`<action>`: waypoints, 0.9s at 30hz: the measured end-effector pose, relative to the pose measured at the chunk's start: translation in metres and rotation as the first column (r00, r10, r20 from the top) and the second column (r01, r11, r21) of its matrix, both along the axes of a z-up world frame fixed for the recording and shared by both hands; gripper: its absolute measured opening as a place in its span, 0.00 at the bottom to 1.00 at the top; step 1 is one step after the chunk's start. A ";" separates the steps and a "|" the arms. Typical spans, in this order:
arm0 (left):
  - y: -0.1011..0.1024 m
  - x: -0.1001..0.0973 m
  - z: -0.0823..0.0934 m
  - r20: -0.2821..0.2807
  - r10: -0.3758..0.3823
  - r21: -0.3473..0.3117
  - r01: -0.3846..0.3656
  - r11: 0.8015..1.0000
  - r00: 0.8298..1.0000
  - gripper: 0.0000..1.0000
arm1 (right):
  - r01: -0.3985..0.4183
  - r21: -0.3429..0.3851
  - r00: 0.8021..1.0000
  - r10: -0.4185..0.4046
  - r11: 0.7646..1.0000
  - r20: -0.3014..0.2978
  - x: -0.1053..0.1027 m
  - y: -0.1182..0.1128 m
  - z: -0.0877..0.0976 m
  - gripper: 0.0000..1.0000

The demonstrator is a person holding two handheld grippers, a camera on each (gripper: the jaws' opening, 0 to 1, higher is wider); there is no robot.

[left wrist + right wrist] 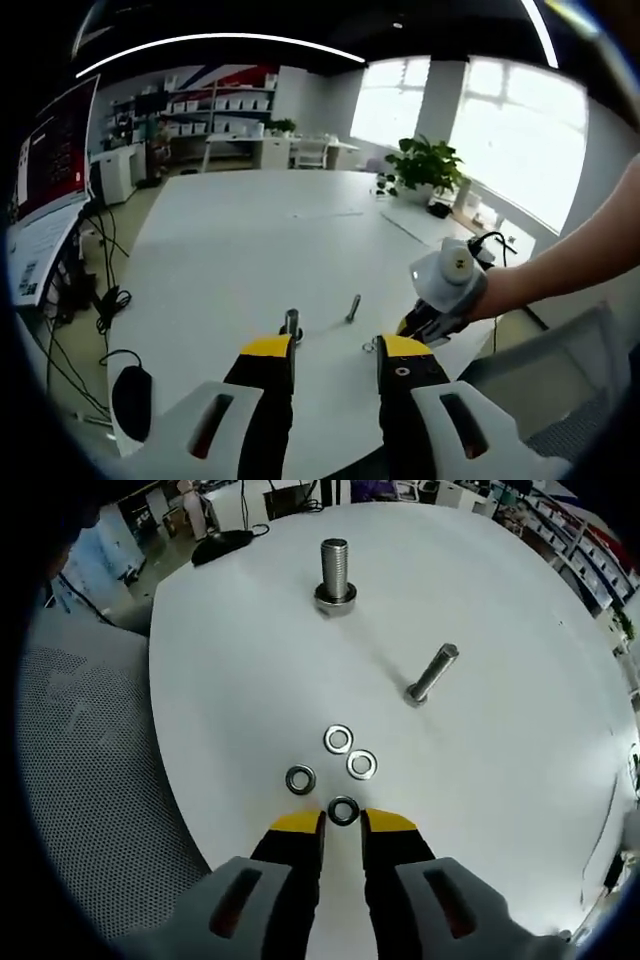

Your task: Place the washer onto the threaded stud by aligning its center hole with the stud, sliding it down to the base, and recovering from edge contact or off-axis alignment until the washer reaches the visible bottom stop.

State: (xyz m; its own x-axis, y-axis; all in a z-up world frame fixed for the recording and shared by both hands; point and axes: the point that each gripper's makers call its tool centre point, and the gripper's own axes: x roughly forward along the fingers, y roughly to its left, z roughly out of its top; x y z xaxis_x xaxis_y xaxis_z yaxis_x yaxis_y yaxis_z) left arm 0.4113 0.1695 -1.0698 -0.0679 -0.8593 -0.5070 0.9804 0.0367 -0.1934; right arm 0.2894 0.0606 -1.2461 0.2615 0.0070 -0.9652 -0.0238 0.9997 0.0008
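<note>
Here right tool (342, 825) narrow, jaw tips flanking washer (343, 810) on desk (520, 780); stud (335, 575) upright; left tool (335, 352) wide.

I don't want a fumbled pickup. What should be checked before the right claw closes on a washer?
1. Washer between the right claw's tips: ok, nearest of four.
2. Right claw open: ok, narrow gap.
3. Washer lifted: not ok, it lies flat on the table.
4. Stud upright, top free: ok.
5. Loose bolt off the straight line from washer to stud: ok, it lies to one side.
6. Left claw away from the stud: cannot tell; open, near it.
</note>
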 end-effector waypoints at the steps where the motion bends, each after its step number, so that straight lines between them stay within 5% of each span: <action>1: 0.000 0.000 -0.001 0.002 -0.003 0.002 0.003 1.000 1.000 0.31 | -0.008 -0.004 1.000 0.008 1.000 -0.010 0.000 0.002 0.003 0.17; 15: 0.001 -0.002 -0.001 -0.009 -0.002 0.011 0.002 1.000 1.000 0.31 | -0.055 -0.018 0.992 0.052 0.998 -0.118 -0.008 0.010 0.008 0.15; 18: 0.001 -0.003 -0.002 -0.006 -0.007 0.015 0.008 1.000 1.000 0.31 | -0.058 -0.018 0.992 0.056 0.998 -0.113 -0.005 0.010 0.008 0.14; 20: 0.001 -0.003 -0.003 -0.009 -0.008 0.016 0.009 1.000 1.000 0.31 | -0.040 -0.058 0.994 0.034 0.998 -0.100 -0.003 0.001 0.003 0.04; 21: 0.001 -0.003 -0.003 -0.010 -0.007 0.015 0.007 1.000 1.000 0.31 | -0.101 -0.034 0.991 0.098 0.994 -0.095 -0.005 0.008 0.008 0.03; 27: 0.002 0.000 -0.004 -0.018 0.004 0.014 -0.004 1.000 1.000 0.31 | 0.014 -0.011 0.999 -0.015 1.000 -0.050 -0.004 0.004 0.008 0.04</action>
